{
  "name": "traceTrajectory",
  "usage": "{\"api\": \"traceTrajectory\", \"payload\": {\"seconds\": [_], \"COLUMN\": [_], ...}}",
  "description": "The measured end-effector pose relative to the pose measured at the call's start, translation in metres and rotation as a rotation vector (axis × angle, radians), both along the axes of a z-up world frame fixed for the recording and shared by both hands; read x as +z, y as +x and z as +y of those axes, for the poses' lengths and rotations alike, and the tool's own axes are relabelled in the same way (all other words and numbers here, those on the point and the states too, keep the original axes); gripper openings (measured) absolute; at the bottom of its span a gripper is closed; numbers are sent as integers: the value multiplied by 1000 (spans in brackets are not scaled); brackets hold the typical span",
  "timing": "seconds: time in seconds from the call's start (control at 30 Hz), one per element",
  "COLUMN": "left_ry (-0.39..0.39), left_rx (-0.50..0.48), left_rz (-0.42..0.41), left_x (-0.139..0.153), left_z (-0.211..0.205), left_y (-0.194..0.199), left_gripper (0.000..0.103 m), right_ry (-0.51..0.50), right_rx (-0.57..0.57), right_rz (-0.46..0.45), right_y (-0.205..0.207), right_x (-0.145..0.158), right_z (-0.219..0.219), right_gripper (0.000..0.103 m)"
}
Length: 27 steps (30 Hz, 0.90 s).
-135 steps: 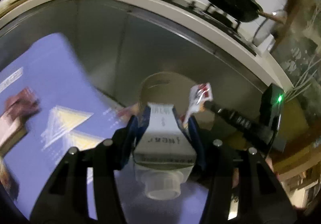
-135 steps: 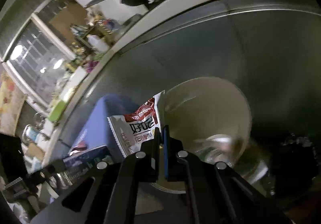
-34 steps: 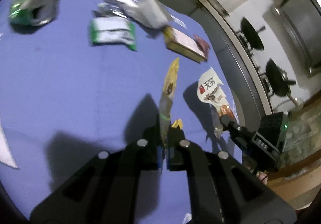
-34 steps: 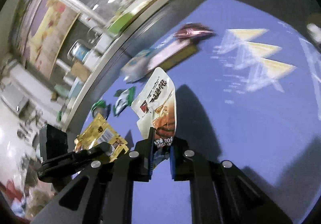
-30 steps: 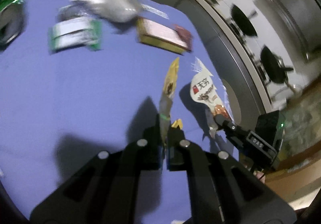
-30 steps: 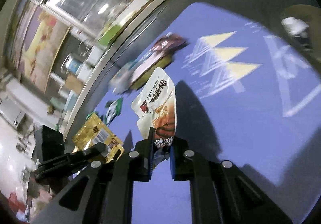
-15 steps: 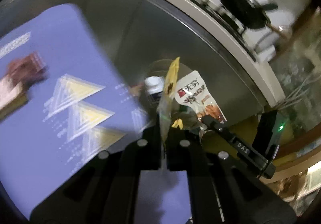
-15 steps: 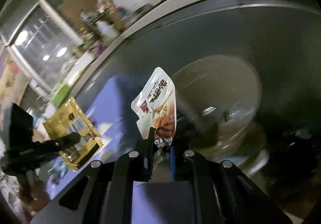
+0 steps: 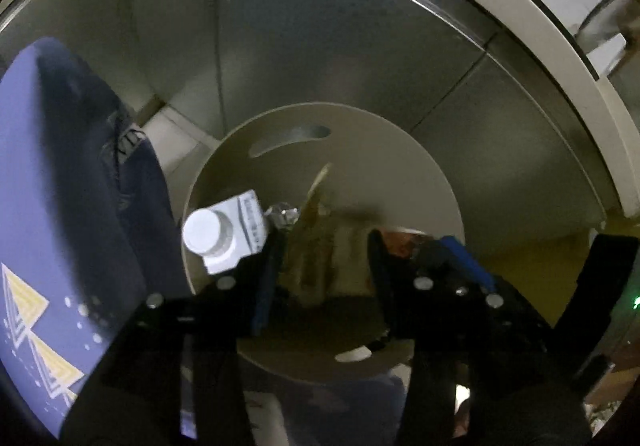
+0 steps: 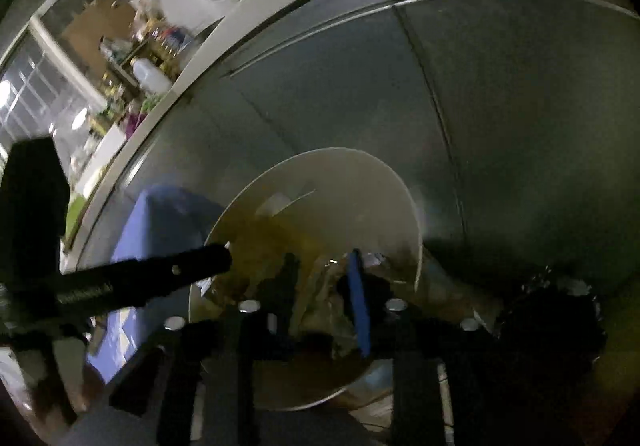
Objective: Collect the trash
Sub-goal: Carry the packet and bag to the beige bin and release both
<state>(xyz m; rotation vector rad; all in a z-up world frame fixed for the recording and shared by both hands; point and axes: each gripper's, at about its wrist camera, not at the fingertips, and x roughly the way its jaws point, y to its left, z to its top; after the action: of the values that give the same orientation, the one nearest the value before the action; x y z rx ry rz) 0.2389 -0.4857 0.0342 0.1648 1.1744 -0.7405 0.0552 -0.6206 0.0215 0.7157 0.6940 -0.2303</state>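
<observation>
A round beige trash bin (image 9: 400,150) stands below the table edge; it also shows in the right wrist view (image 10: 360,174). My left gripper (image 9: 320,246) is open over the bin, and a yellow snack wrapper (image 9: 316,202), blurred, is falling between its fingers. A white carton with a round cap (image 9: 224,232) lies in the bin at the left. My right gripper (image 10: 324,282) is open over the bin, with a blurred wrapper (image 10: 316,294) loose just below its fingers. The left gripper's finger (image 10: 172,274) reaches in from the left.
The purple cloth with yellow triangles (image 9: 44,246) hangs over the table edge left of the bin. A steel cabinet front (image 9: 320,46) rises behind the bin under a white counter (image 9: 500,2) with black pans. A dark shape (image 10: 548,326) sits right of the bin.
Both grippers were shut on snack wrappers over the table, then carried them to the bin. Now both have opened and the wrappers are dropping into it.
</observation>
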Motion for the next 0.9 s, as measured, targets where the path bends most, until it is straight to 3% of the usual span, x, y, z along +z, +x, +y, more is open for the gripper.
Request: {"api": "traceTrajectory", "payload": {"seconds": [0.07, 0.17, 0.37, 0.67, 0.9], "left_ry": [-16, -35, -70, -6, 9], "left_rx": [6, 10, 24, 144, 233], "left_rz": [-1, -7, -124, -269, -321], "left_x": [2, 9, 33, 41, 43], "left_z": [8, 14, 63, 153, 213], "left_y": [-2, -7, -36, -76, -98], "left_gripper": [42, 42, 42, 42, 42], "right_ry": [13, 20, 76, 132, 126], "right_rx": [-26, -65, -94, -13, 96], "right_rz": [-37, -96, -157, -187, -174], "right_y": [-10, -29, -42, -56, -48], "right_x": [1, 8, 19, 34, 48], "right_z": [-3, -4, 13, 67, 120], "right_gripper": [50, 50, 50, 50, 50]}}
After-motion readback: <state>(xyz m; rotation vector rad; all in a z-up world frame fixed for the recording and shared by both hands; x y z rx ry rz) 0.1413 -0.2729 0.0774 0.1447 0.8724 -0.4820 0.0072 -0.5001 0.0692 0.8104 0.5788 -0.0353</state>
